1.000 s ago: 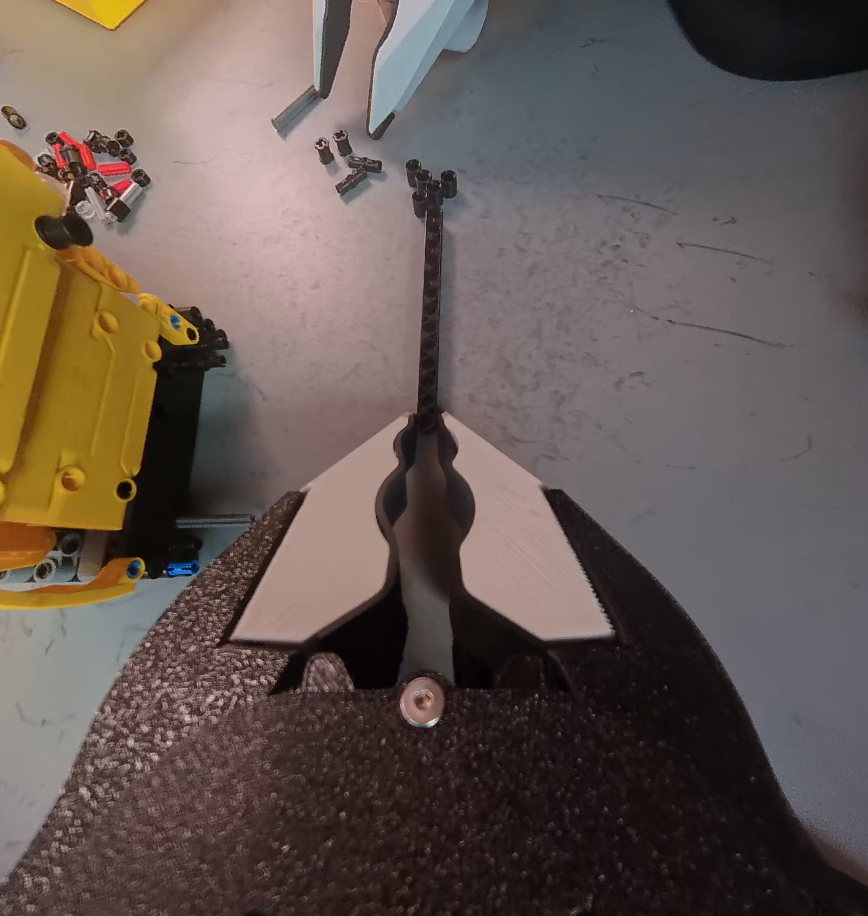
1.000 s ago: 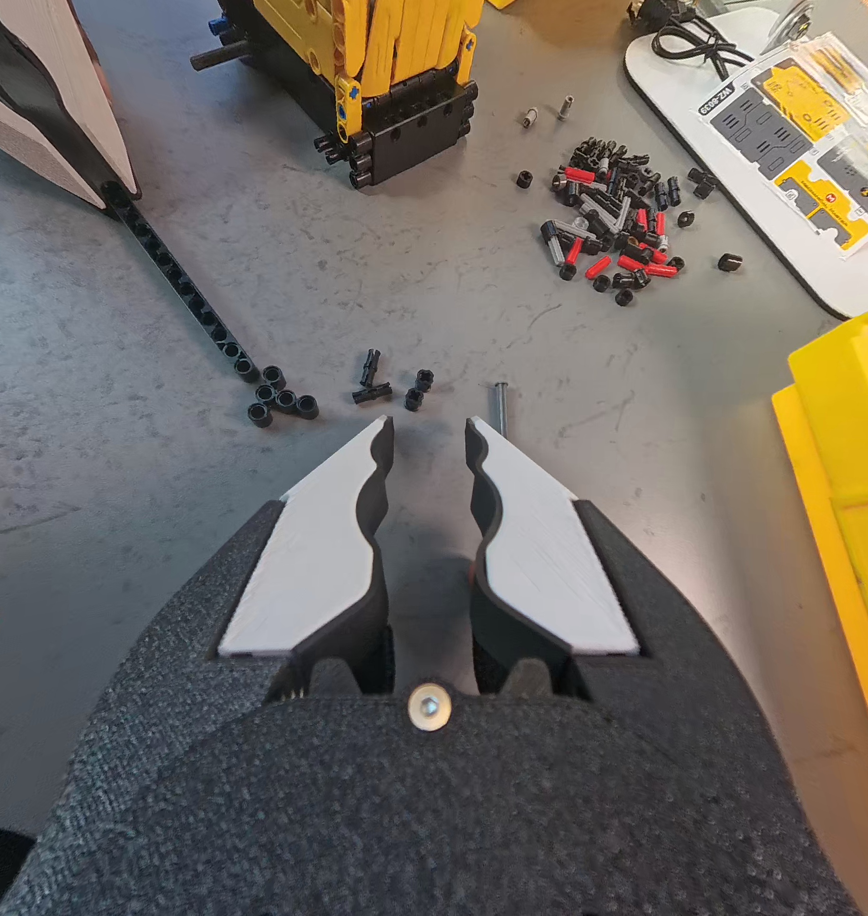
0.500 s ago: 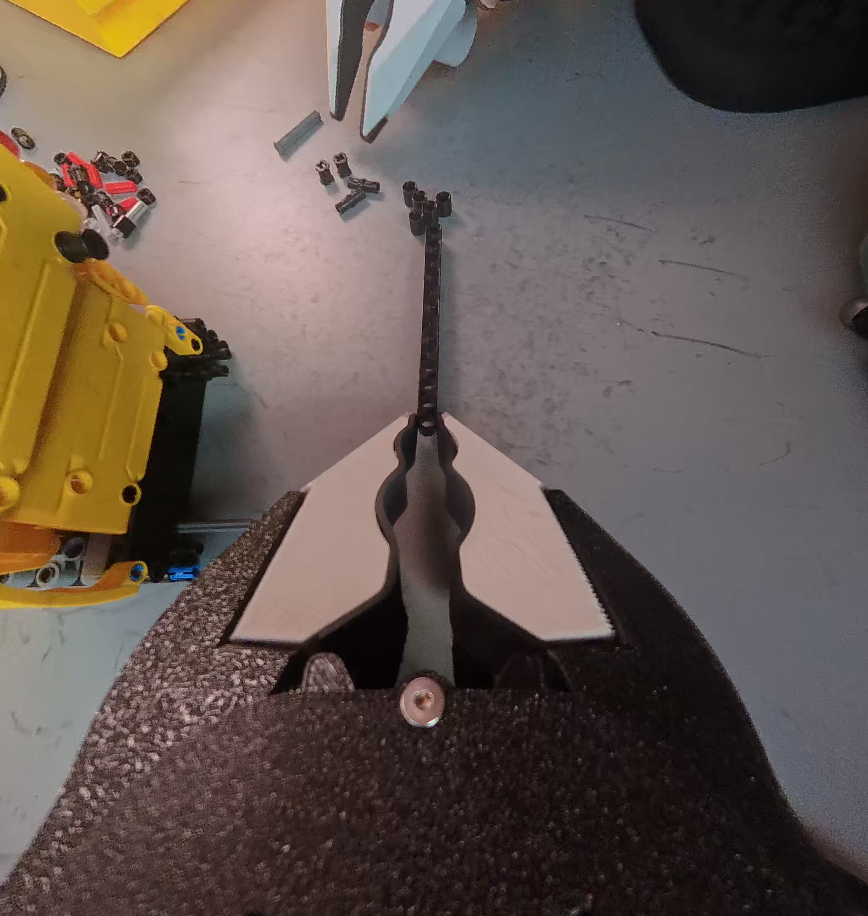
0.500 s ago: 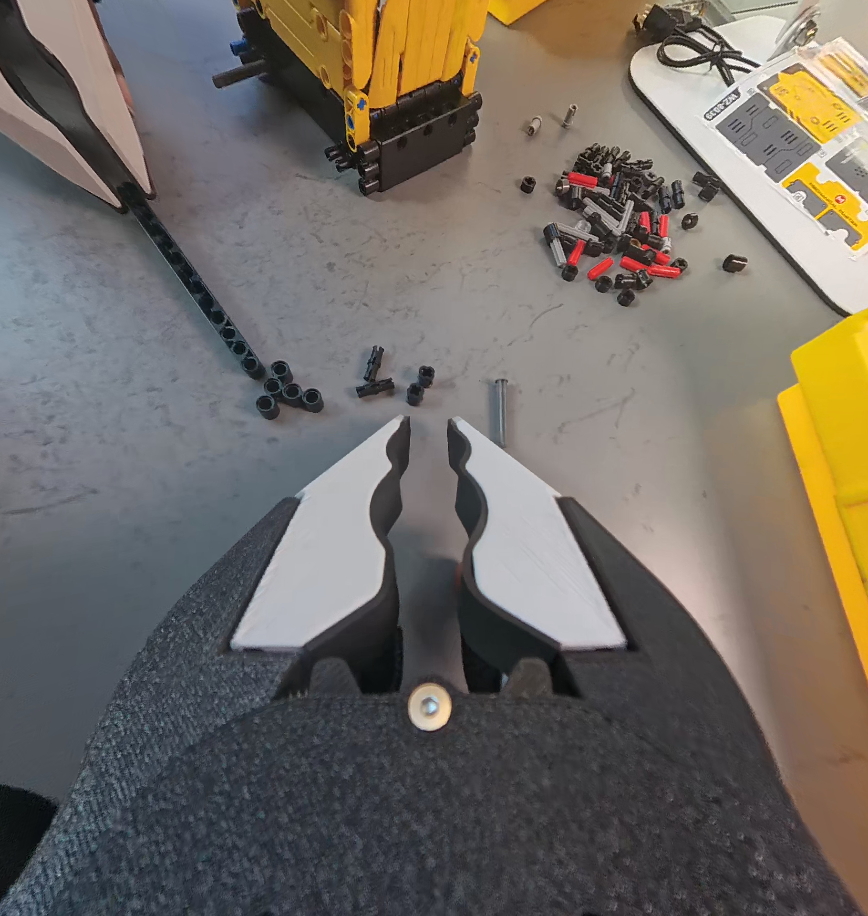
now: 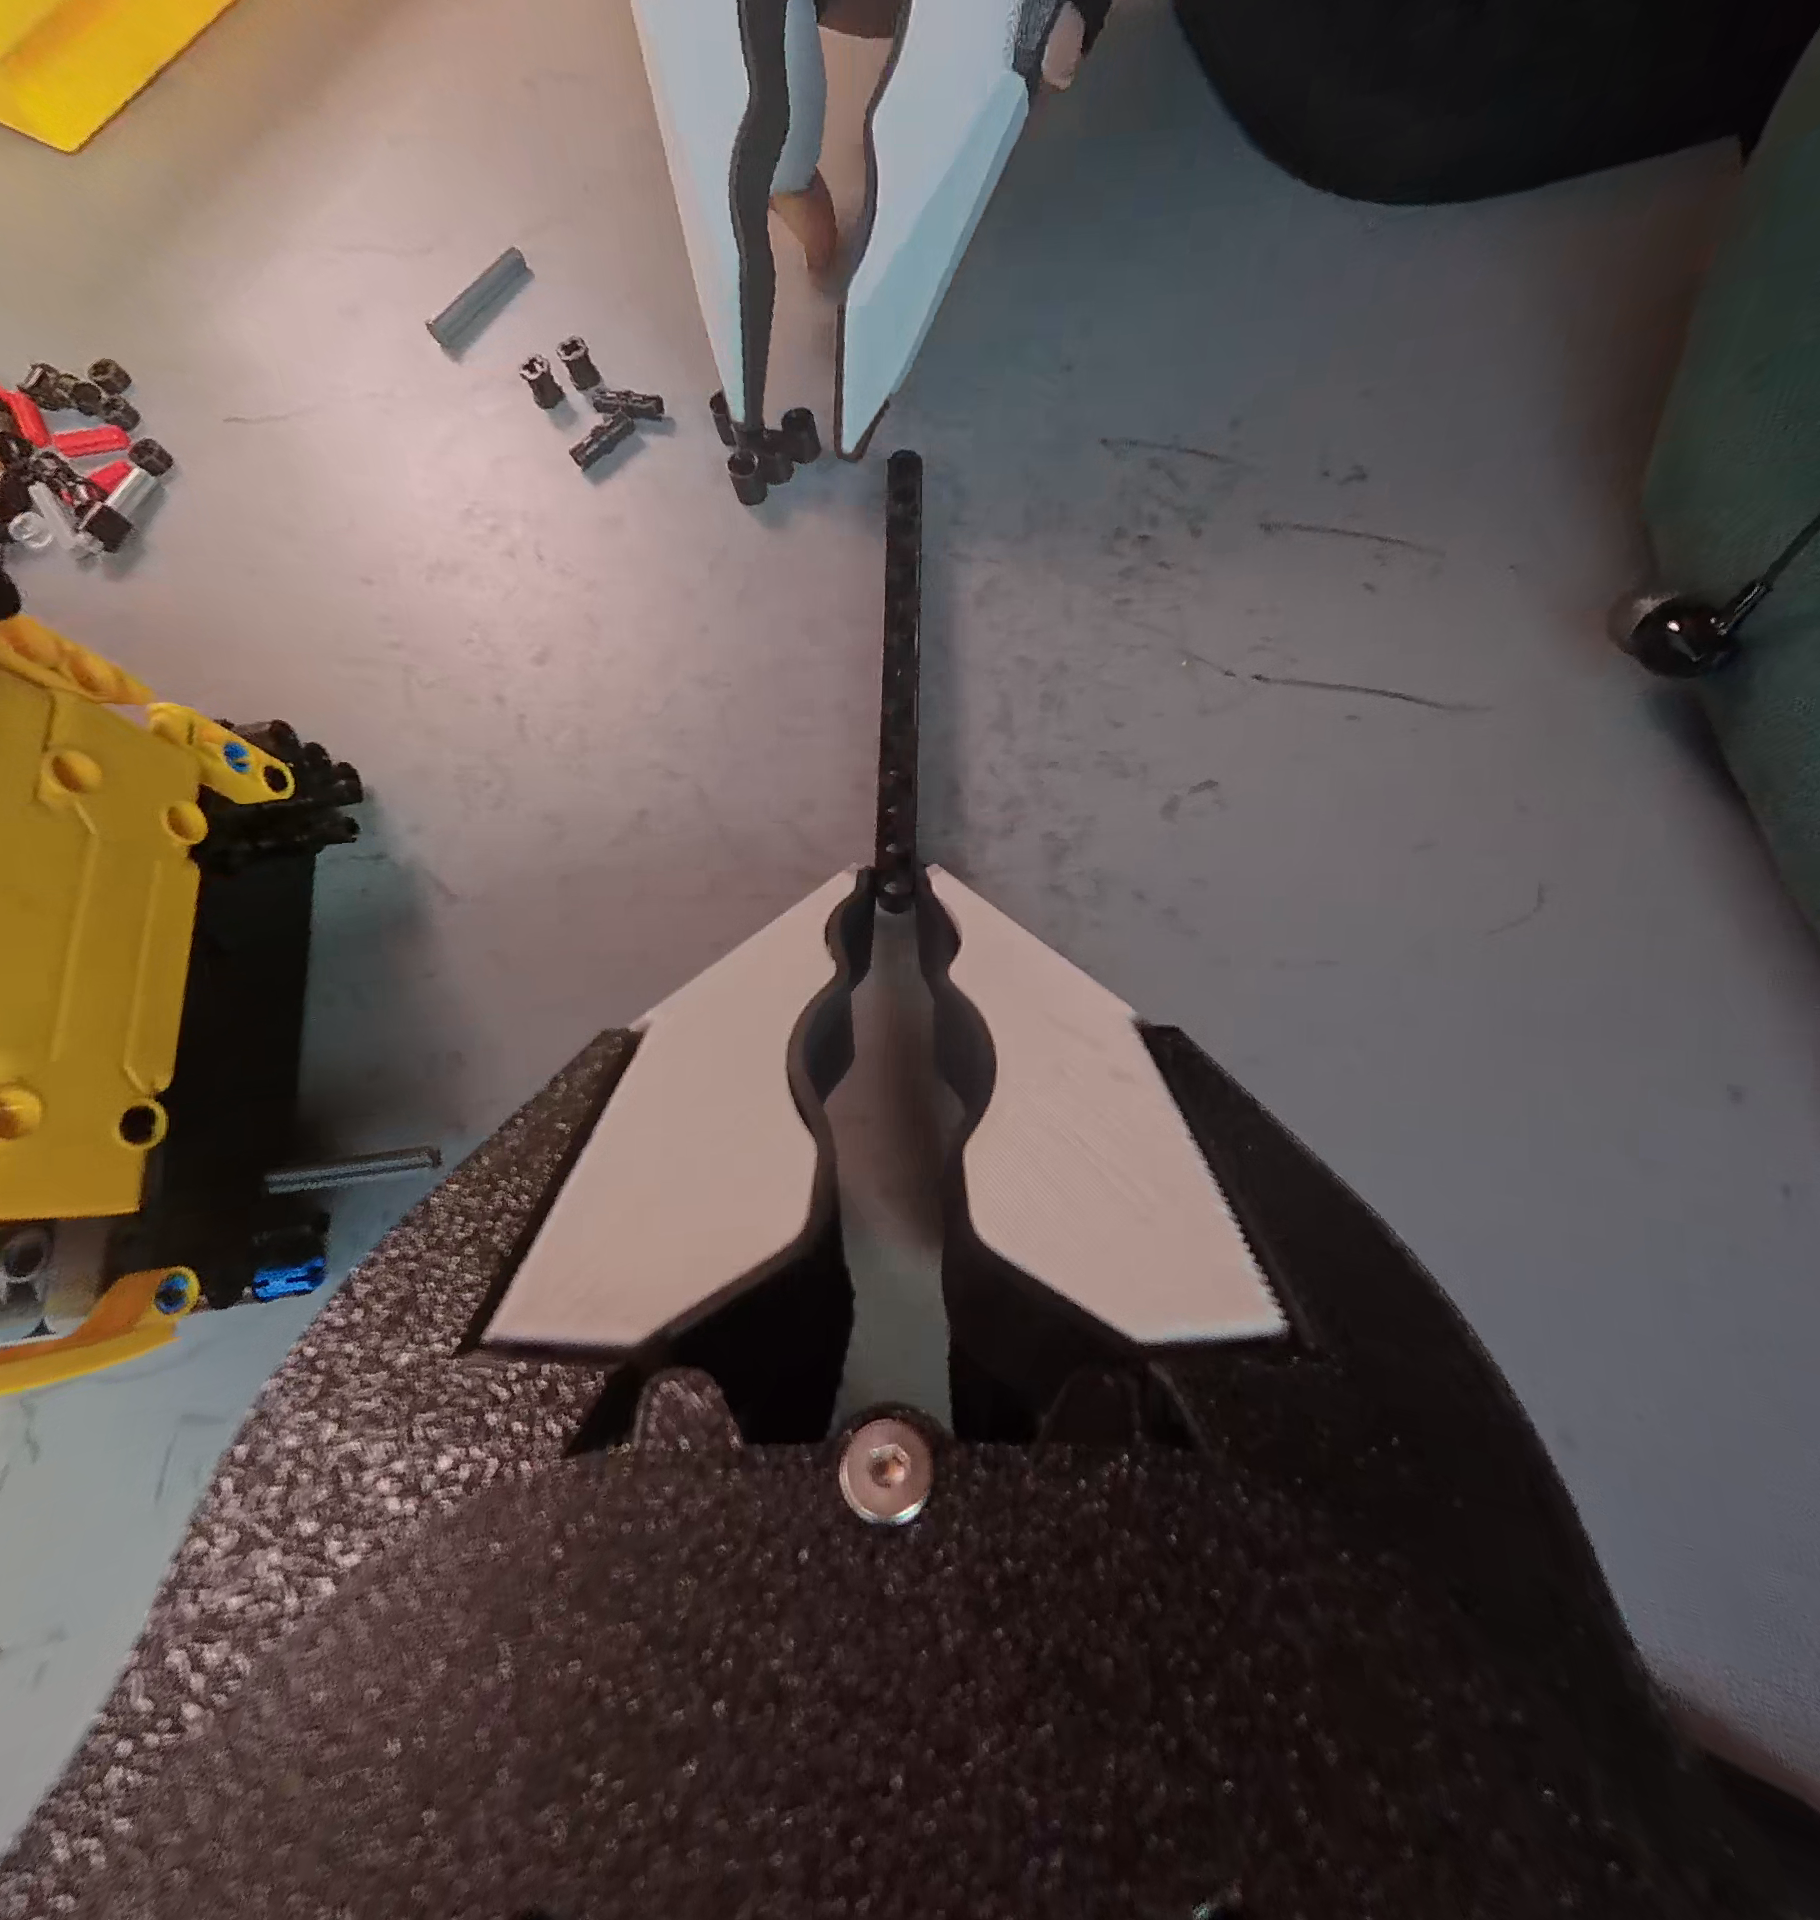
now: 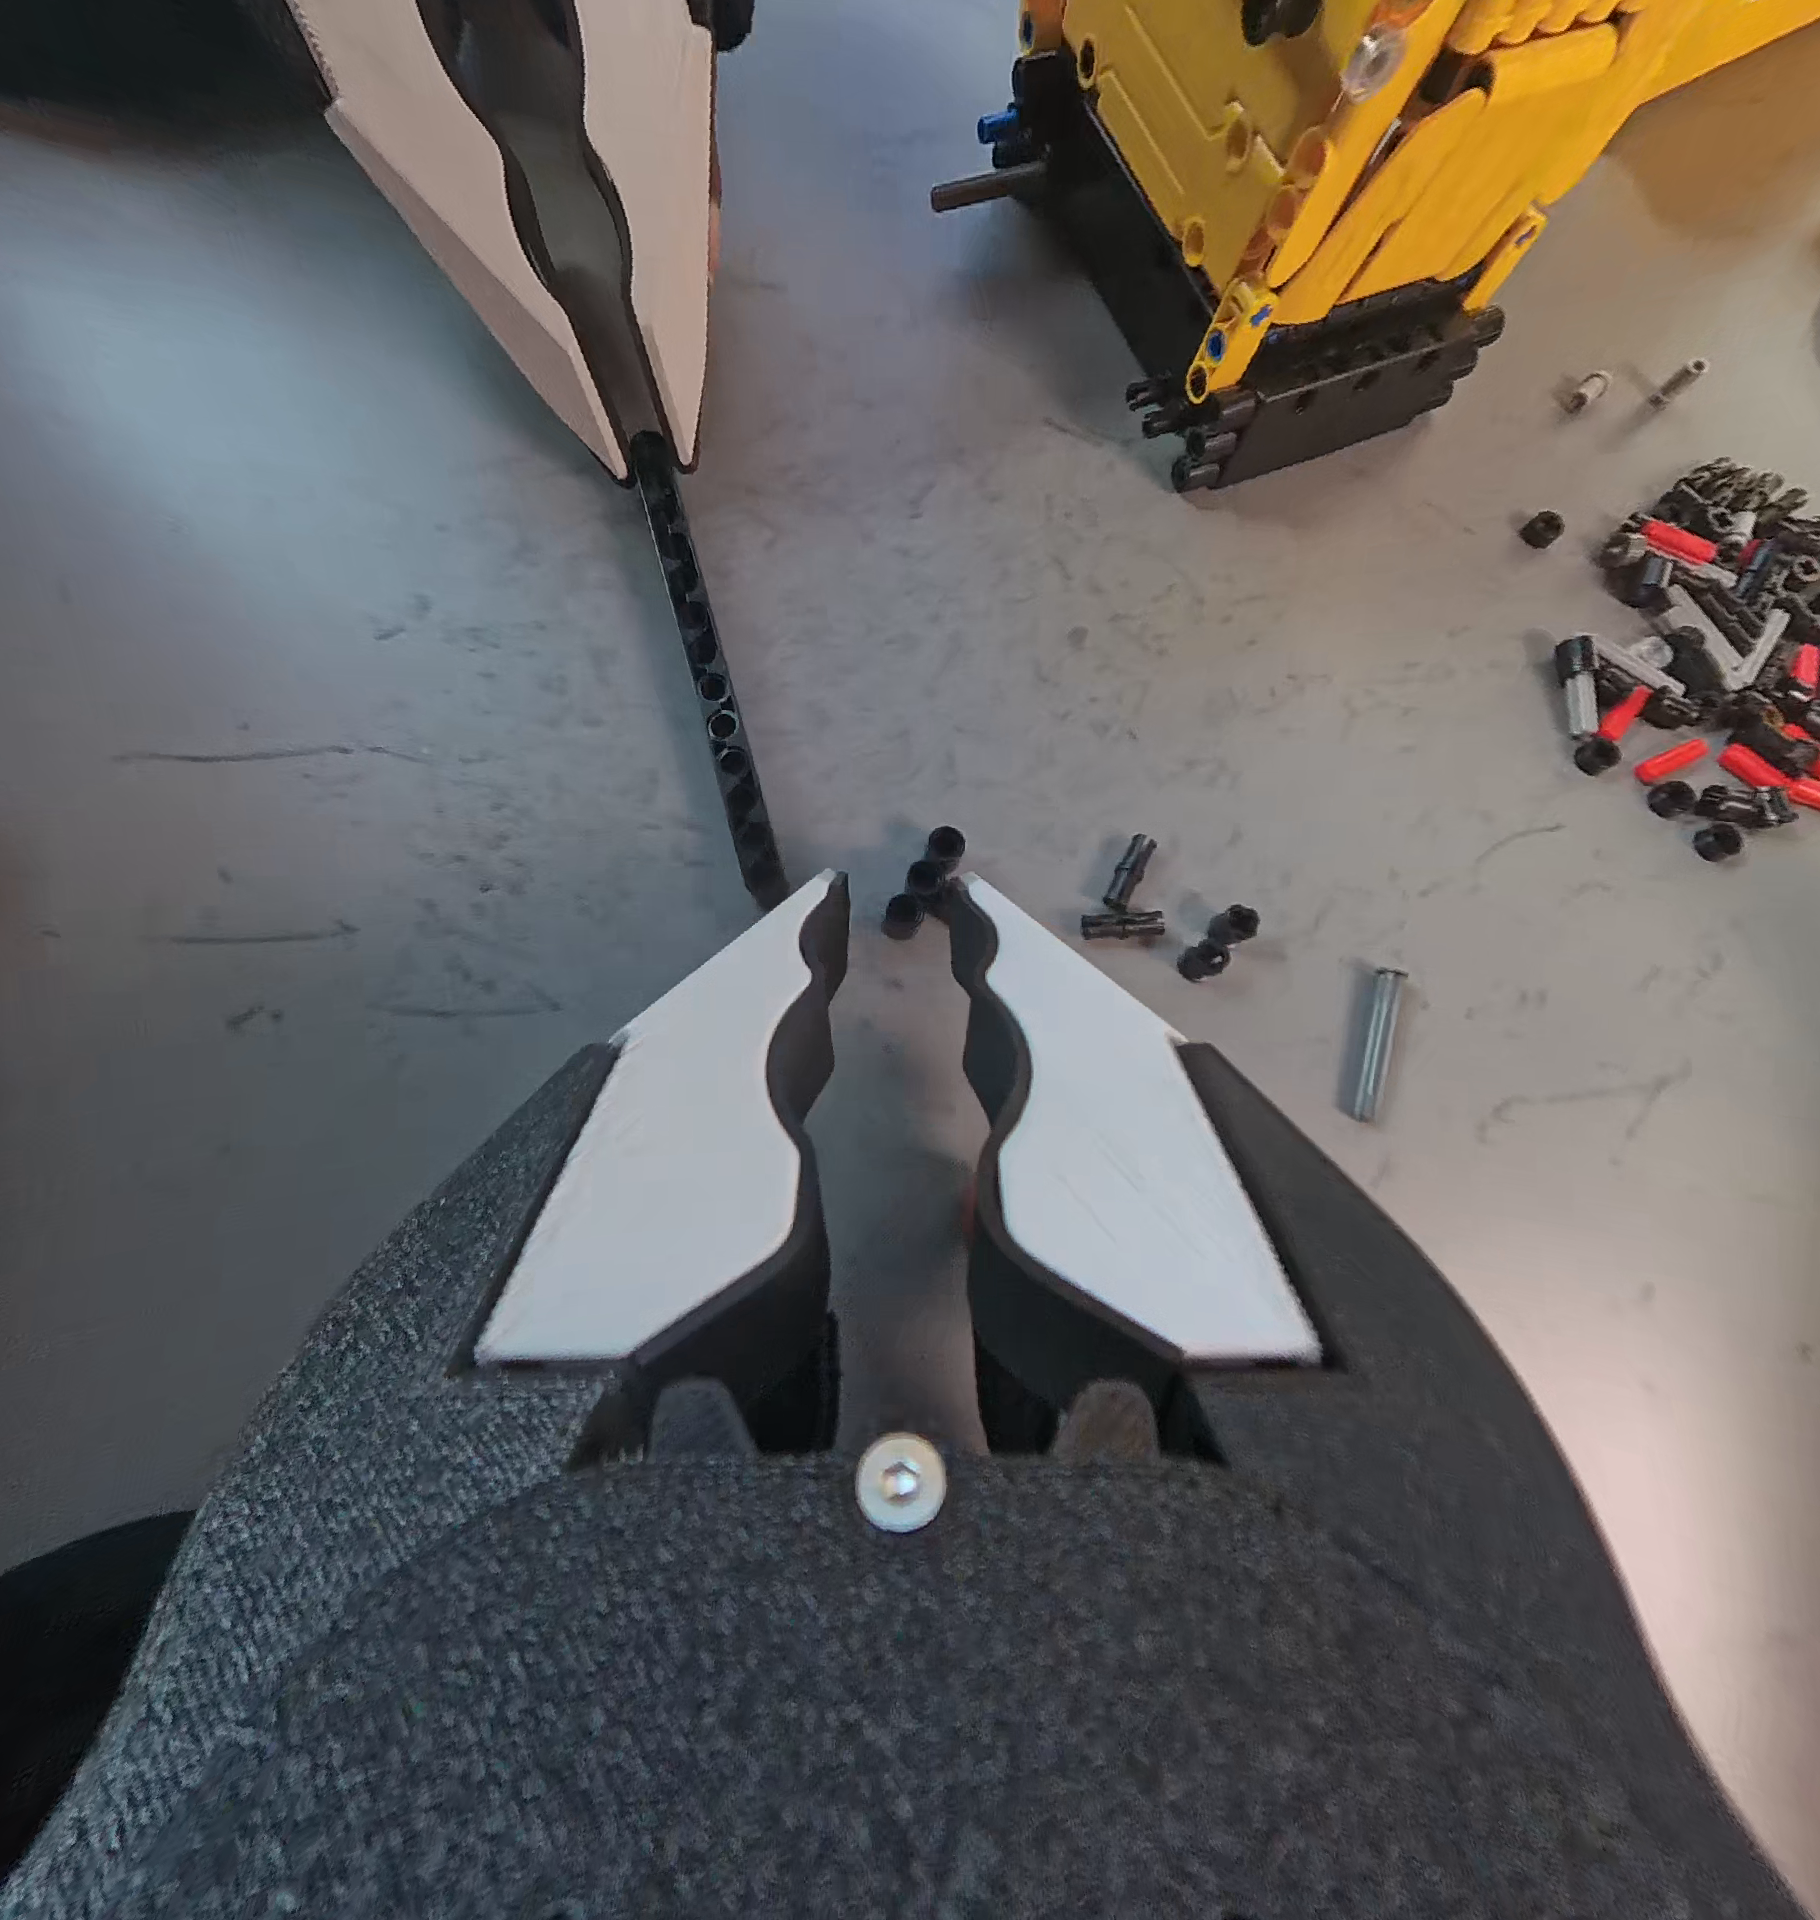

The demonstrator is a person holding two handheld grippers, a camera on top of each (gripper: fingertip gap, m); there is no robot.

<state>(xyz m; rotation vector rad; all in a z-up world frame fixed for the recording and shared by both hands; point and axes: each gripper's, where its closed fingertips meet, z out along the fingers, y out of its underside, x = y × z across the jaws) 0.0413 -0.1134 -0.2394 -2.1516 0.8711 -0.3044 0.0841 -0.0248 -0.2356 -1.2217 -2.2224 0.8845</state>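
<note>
since a second ago the right gripper [image 6: 898, 896] has slid left and forward, from behind the loose pins to the cluster of small black bushes [image 6: 921, 881], and the beam's tip has pulled clear of that cluster.

taking the right wrist view from the left: the left gripper [image 6: 654, 449] reaches in from the top, its jaws pressed on the near end of the long black holed beam [image 6: 714, 691], which slants down across the grey counter [image 6: 314, 644] until its free end lies just beside the right gripper's left fingertip. the right gripper's jaws are spread a little, straddling the bushes; one bush seems to touch the right fingertip, though whether anything is pinched yet i cannot tell for sure. it looks not. right of that lie two black pins [image 6: 1127, 896], two more bushes [image 6: 1220, 940] and a grey axle [image 6: 1371, 1042], then the yellow and black model [image 6: 1301, 218] above, and the heap of red, black and grey pieces [image 6: 1737, 675] at the far right.

in the left wrist view the left gripper [image 5: 895, 883] holds the beam [image 5: 904, 665] level, pointing at the other gripper.

as a judgement, the step looks like picking up one bush while the beam is held ready; closing on a single bush calls for centring the jaws so its neighbours are not nudged away.
</note>
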